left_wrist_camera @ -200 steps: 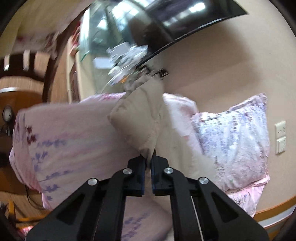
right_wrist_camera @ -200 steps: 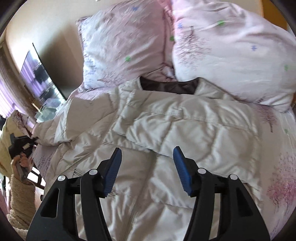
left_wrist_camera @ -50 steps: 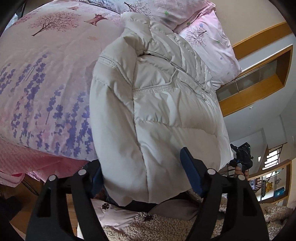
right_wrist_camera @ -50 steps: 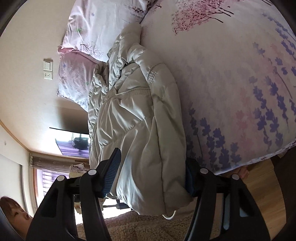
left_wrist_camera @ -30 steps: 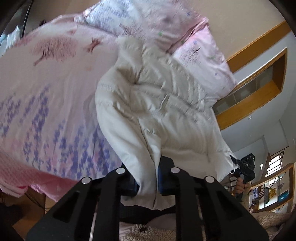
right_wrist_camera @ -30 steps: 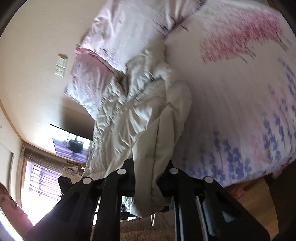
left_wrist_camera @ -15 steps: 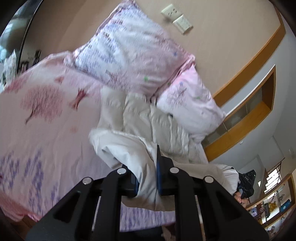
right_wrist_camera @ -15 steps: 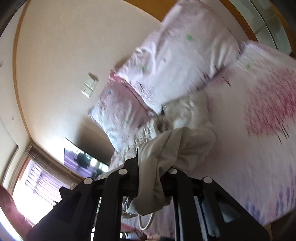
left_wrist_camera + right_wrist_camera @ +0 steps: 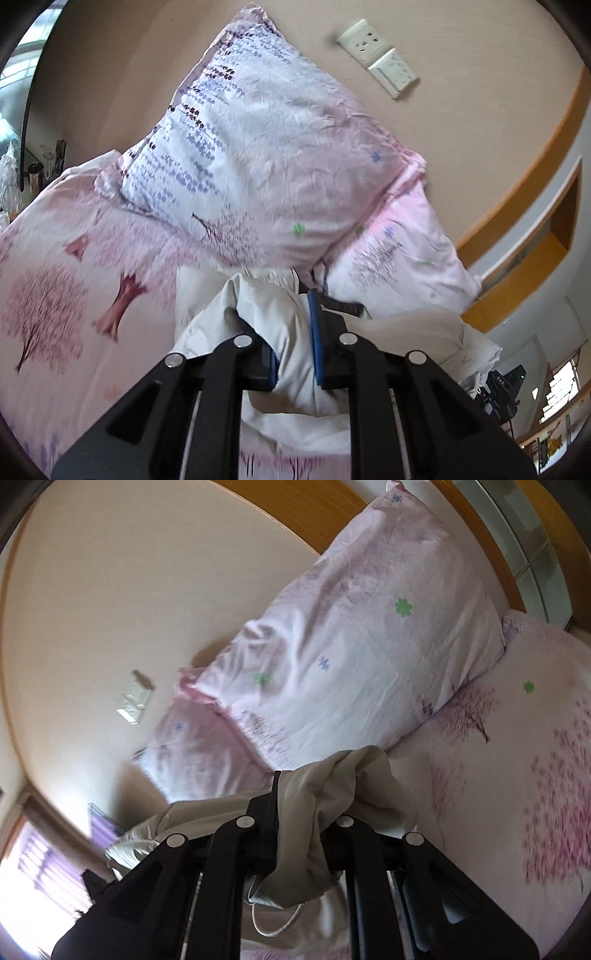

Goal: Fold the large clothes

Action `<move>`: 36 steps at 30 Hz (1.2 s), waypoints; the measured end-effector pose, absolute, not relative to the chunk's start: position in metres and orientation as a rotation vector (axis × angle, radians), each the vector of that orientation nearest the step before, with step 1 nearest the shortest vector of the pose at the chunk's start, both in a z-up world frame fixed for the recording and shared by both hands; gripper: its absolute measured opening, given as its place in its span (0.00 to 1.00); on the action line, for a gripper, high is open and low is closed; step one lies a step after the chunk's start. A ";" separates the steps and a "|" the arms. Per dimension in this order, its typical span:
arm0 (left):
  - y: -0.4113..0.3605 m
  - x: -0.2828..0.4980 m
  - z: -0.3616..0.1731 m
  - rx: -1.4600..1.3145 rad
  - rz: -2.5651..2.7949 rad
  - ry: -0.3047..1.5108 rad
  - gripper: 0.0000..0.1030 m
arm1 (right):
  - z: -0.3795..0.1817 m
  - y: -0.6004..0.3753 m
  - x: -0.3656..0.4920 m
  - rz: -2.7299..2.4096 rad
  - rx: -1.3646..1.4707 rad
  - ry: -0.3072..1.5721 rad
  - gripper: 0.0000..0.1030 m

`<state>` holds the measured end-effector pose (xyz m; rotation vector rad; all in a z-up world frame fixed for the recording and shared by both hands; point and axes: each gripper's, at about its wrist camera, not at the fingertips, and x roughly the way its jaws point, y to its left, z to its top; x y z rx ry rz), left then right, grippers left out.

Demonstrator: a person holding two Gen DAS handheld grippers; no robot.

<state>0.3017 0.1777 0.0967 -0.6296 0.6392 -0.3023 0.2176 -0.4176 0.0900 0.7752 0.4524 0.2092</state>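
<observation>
Right now my left tongs [image 9: 293,354] are clamped on a thick bunch of the jacket [image 9: 295,325], the cream padding bulging up between the blue pads [image 9: 314,332] and spilling over both sides of them. Beyond my tongs the rest of the jacket lies heaped on the bed [image 9: 74,258], its far end up against the pillows [image 9: 280,155] that lean on the wall by the socket [image 9: 376,59].

My right tongs [image 9: 295,819] are likewise pinched on a fold of the jacket [image 9: 332,786]; the cloth rises in a crumpled peak above the tips and hangs down below them, with a white cord [image 9: 273,923] dangling under it. More of the jacket trails off to the left of these tongs, blurred. Just behind the peak sit the two pillows [image 9: 362,646], and the bed [image 9: 517,775] spreads out to the right
</observation>
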 end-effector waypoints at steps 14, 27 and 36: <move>0.167 0.413 0.033 -0.695 -0.149 0.806 0.16 | 0.033 -0.416 0.339 -0.040 0.778 0.735 0.12; 0.176 0.454 0.001 -0.890 -0.156 0.941 0.62 | 0.005 -0.448 0.369 -0.005 1.103 0.847 0.49; 0.212 0.435 0.042 -0.964 -0.208 0.736 0.87 | 0.060 -0.451 0.315 -0.101 0.808 0.556 0.62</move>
